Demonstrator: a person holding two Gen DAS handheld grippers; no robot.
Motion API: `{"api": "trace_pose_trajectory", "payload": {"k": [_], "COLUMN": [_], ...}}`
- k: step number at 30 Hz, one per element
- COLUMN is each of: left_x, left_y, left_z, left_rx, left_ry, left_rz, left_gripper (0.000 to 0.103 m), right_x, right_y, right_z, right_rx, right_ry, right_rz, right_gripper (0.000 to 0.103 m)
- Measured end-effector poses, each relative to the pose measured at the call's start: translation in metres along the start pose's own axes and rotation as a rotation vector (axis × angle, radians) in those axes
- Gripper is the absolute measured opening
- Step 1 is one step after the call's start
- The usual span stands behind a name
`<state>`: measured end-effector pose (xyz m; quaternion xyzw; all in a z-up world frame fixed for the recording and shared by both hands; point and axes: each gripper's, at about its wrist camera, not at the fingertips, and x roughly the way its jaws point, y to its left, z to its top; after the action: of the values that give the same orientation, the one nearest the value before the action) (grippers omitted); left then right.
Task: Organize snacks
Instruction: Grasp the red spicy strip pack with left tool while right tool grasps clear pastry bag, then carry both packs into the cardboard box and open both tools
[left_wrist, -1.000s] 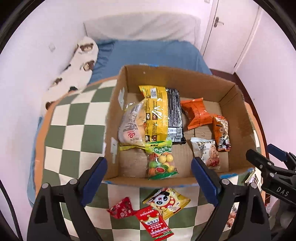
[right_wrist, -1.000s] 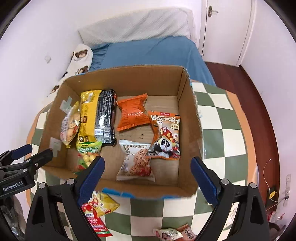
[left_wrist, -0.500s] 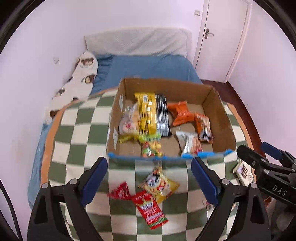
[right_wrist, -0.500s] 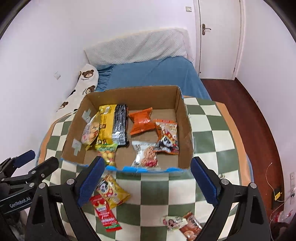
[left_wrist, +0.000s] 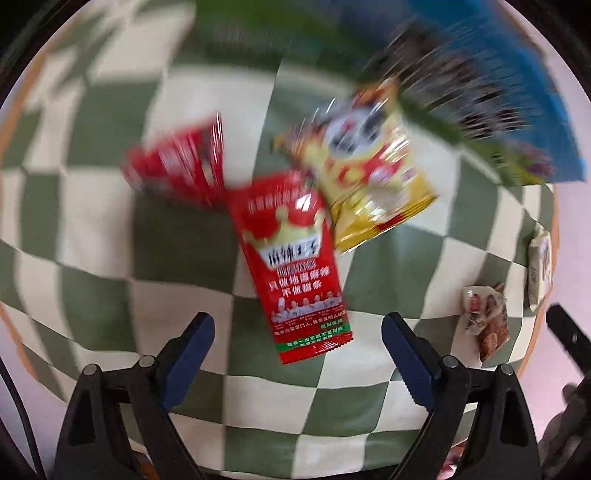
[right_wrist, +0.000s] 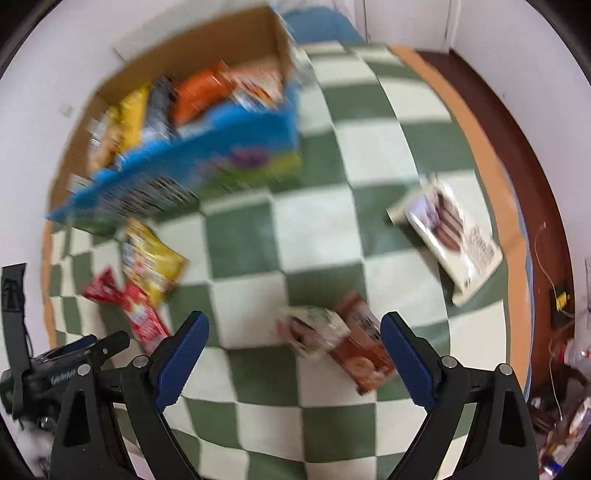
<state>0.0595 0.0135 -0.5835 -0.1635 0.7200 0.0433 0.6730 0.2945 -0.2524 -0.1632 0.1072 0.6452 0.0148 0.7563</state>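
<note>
Left gripper (left_wrist: 297, 360): jaws spread wide, nothing between them, low over the checkered worktop (left_wrist: 369, 398). Right gripper (right_wrist: 294, 354): jaws likewise spread, holding nothing.

Landmark: the cardboard box (right_wrist: 207, 66), with a blue printed front wall, at the far end of the worktop. Both views are blurred; detail inside the box is rough.

- Inside box: orange pack (right_wrist: 199, 96), yellow pack (right_wrist: 131, 114), a dark pack between them, and others too smeared to name.
- Just in front of box, toward its left corner: yellow bag (left_wrist: 365, 173) with a panda face; it lies on the worktop near the box's front wall.
- Red sachet (left_wrist: 295, 266), nearer than the yellow bag, its top end touching or tucked under the bag's edge. Its lower end lies between the left gripper's fingers in the left view, whether above or below their height I cannot tell.
- Small red packet (left_wrist: 181, 166), just left of the sachet, touching its upper corner.
- Well in front of box, off its right corner: white packet (right_wrist: 314, 332) and brown packet (right_wrist: 364, 347), overlapping, near the right gripper's right finger (right_wrist: 402, 354).
- Right of box, well apart: flat cream biscuit box (right_wrist: 448, 236), lying near the worktop's orange border.
</note>
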Motion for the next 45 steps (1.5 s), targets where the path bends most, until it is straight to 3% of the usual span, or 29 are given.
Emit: {"api": "trace_pose_trajectory", "payload": {"k": [4, 7, 11, 13, 18, 22, 25, 26, 32, 33, 35, 39, 45], "left_x": [0.031, 0.037, 0.033, 0.032, 0.033, 0.039, 0.045, 0.046, 0.048, 0.047, 0.044, 0.040, 0.038], "left_y": [0.007, 0.004, -0.005, -0.006, 0.002, 0.015, 0.019, 0.019, 0.013, 0.012, 0.018, 0.018, 0.002], "left_z": [0.003, 0.002, -0.005, -0.012, -0.037, -0.037, -0.030, -0.030, -0.025, -0.027, -0.028, -0.026, -0.028], "left_rx": [-0.078, -0.083, -0.010, 0.031, 0.108, 0.066, 0.026, 0.021, 0.023, 0.019, 0.006, 0.003, 0.038], "left_ry": [0.038, 0.003, -0.054, -0.052, -0.025, 0.009, 0.035, 0.038, 0.025, 0.020, 0.000, -0.017, -0.037], "left_rz": [-0.033, -0.013, 0.043, 0.057, 0.102, 0.048, 0.004, 0.005, 0.019, 0.018, 0.032, 0.035, 0.066], "left_gripper": [0.092, 0.088, 0.060, 0.054, 0.053, 0.059, 0.068, 0.068, 0.068, 0.067, 0.053, 0.051, 0.048], "right_x": [0.024, 0.035, 0.048, 0.057, 0.086, 0.092, 0.100, 0.104, 0.114, 0.116, 0.117, 0.119, 0.119], "right_y": [-0.028, -0.039, -0.029, -0.022, -0.013, 0.001, 0.013, 0.016, 0.043, 0.046, 0.046, 0.043, 0.053], "right_z": [0.001, -0.001, -0.004, -0.003, -0.002, 0.000, 0.002, 0.001, -0.016, -0.018, -0.022, -0.028, -0.031], "right_rx": [0.107, 0.187, 0.188, 0.175, 0.181, 0.129, 0.082, 0.075, -0.015, -0.012, 0.016, 0.057, 0.025], "right_ry": [0.069, 0.093, 0.113, 0.125, 0.173, 0.141, 0.156, 0.174, 0.201, 0.206, 0.239, 0.263, 0.253], "right_rz": [0.053, 0.122, 0.157, 0.141, 0.110, 0.059, 0.022, 0.024, -0.013, -0.011, 0.011, 0.050, 0.017], "right_gripper": [0.096, 0.096, 0.096, 0.094, 0.087, 0.085, 0.062, 0.058, 0.058, 0.059, 0.059, 0.065, 0.066]}}
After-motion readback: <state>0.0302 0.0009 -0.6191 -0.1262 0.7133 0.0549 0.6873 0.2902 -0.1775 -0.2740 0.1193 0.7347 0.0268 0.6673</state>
